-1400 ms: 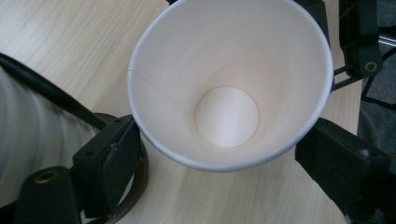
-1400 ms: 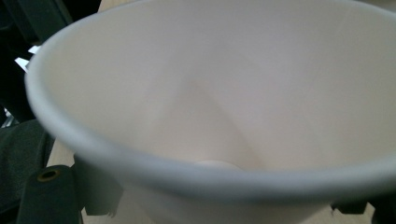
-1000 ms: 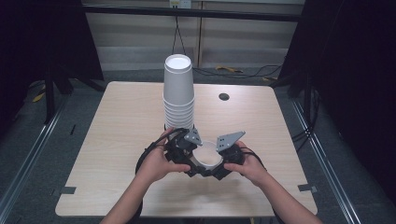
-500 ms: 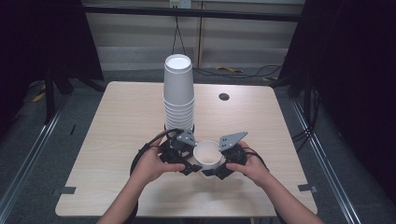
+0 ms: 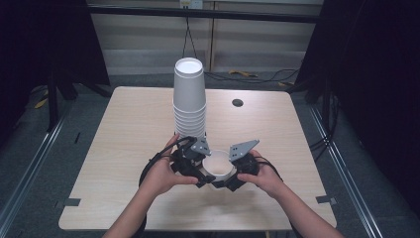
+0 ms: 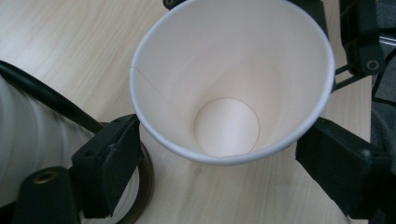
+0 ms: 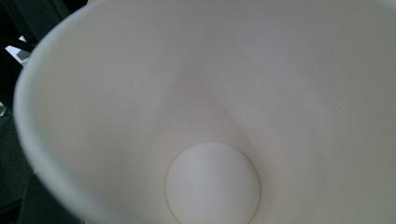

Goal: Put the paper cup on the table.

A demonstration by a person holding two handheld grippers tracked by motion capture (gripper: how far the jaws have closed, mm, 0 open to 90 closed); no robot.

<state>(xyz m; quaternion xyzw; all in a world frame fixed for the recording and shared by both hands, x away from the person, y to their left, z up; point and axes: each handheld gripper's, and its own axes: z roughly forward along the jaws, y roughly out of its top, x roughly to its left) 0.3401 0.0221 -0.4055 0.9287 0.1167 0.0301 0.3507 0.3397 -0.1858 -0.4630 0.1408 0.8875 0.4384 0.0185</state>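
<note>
A single white paper cup (image 5: 218, 166) sits mouth-up at the near centre of the table (image 5: 124, 129), between the two hand-held grippers and just in front of the tall stack of inverted cups (image 5: 189, 96). The left gripper (image 5: 197, 171) approaches from the left; in the left gripper view its jaws stand on either side of the cup (image 6: 232, 79), close to the rim, and have just been opening, with a small gap apparent, so the cup seems bracketed rather than clamped. The right gripper (image 5: 233, 174) meets the cup from the right. The right gripper view looks straight into the cup interior (image 7: 210, 107); its jaw state cannot be determined. Judged from this layout, the cup is kept upright between both tools to steady it while the hold is adjusted, clear of the stack so that it is not disturbed.
</note>
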